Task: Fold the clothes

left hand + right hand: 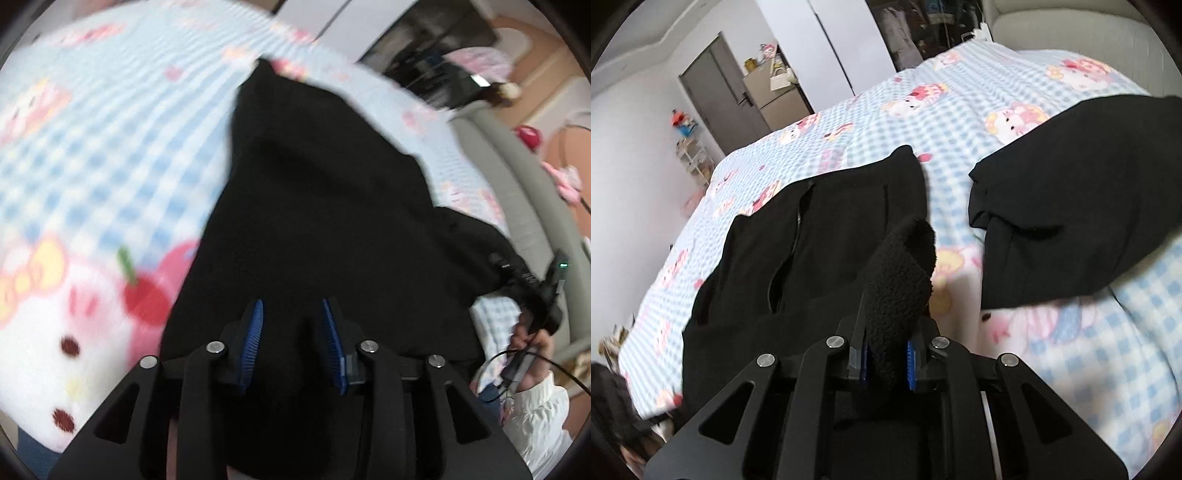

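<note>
- Left tool (pixel 293 332): blue ribbed pads (pixel 255 339) stand apart, with black cloth filling the gap and running under the linkage. The pads do not look pressed together; whether they grip the cloth cannot be told from this view.
- Right tool (pixel 886 354): clenched on a fold of fuzzy black fleece (pixel 899 280), which bulges up and forward from between the pads.
- Black garment (pixel 314 206): in the left wrist view it spreads away from the tool across the bed, broad near the tool and narrowing to a point at the far end. View is blurred; no seams readable.
- In the right wrist view the garment shows a zip line (pixel 798 221) and a pocket slit, lying to the left of the gripped fleece.
- Second black piece (pixel 1071 206): lies on the bed to the right, apart from the zipped part, with bedcover showing between them. Whether it joins the same garment cannot be told.
- Bedcover (pixel 960 122): blue and white check with pink cartoon figures, covering the bed under all the cloth.
- Person's hand (pixel 532 339): at the right edge of the left wrist view, white sleeve, holding the other tool's handle with a cable.
- Grey door (pixel 720 92) and a shelf rack stand at the far wall.
</note>
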`<state>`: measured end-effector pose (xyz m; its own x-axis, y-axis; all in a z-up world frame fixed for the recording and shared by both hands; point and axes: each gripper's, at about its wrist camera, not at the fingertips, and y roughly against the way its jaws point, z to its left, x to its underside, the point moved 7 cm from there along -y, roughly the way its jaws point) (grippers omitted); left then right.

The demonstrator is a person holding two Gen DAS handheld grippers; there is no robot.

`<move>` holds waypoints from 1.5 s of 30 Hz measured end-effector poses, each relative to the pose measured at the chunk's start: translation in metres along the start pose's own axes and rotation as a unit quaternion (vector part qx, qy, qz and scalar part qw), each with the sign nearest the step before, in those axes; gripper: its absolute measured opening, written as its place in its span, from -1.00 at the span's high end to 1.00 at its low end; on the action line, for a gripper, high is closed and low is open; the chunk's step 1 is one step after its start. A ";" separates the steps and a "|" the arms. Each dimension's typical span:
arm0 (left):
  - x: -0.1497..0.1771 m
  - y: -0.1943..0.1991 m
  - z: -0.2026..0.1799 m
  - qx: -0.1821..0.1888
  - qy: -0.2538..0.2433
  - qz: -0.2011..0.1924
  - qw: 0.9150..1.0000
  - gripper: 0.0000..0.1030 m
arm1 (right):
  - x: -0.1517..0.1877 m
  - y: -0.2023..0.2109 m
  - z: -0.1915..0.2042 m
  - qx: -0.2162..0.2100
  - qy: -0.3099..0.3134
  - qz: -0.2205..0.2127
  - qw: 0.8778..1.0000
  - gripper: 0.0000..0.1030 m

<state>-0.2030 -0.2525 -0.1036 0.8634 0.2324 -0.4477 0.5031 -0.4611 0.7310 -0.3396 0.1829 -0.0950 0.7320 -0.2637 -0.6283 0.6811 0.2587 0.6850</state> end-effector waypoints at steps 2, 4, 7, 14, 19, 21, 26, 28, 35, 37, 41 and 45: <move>0.001 -0.002 -0.008 0.000 -0.012 0.008 1.000 0.22 | 0.011 0.002 0.025 -0.027 0.016 0.008 0.999 0.73; 0.004 -0.001 -0.016 0.003 -0.022 0.005 1.000 0.22 | 0.023 0.003 0.049 -0.054 0.032 0.016 0.998 0.73; 0.006 0.001 -0.018 0.030 -0.011 -0.001 0.999 0.19 | 0.040 0.007 0.086 -0.094 0.056 0.029 0.994 0.66; 0.010 -0.006 -0.003 0.096 0.068 0.002 0.993 -0.14 | 0.097 0.001 0.156 -0.164 0.109 0.089 0.976 -0.20; 0.001 -0.027 -0.015 0.124 0.079 0.014 0.989 -0.36 | 0.125 0.008 0.117 -0.158 0.064 0.109 0.979 -0.21; -0.005 -0.037 -0.023 0.130 0.083 0.018 0.988 -0.36 | 0.121 0.018 0.096 -0.144 0.048 0.095 0.984 -0.21; -0.020 -0.065 -0.043 0.144 0.089 0.033 0.985 -0.32 | 0.101 0.020 0.047 -0.085 0.006 0.068 0.994 -0.24; -0.024 -0.085 -0.052 0.133 0.075 0.063 0.986 0.34 | 0.101 0.020 0.040 -0.076 -0.004 0.069 0.995 -0.24; -0.037 -0.031 -0.073 0.047 -0.022 -0.015 0.999 0.91 | 0.119 0.019 0.041 -0.064 0.013 0.088 0.994 -0.24; -0.040 -0.009 -0.053 0.005 -0.019 -0.035 0.999 0.91 | 0.121 0.012 0.041 -0.058 0.016 0.097 0.993 -0.24; -0.029 -0.013 -0.015 -0.078 -0.020 0.034 0.996 0.43 | 0.119 0.003 0.043 -0.055 0.019 0.105 0.993 -0.24; -0.032 0.000 -0.030 -0.073 -0.056 0.001 0.996 0.31 | 0.099 -0.008 0.066 -0.050 0.042 0.100 0.993 -0.33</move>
<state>-0.2299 -0.2341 -0.0737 0.8592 0.1313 -0.4945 0.5082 -0.3309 0.7951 -0.2737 0.0940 -0.1380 0.8486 -0.1214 -0.5149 0.5178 0.3902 0.7614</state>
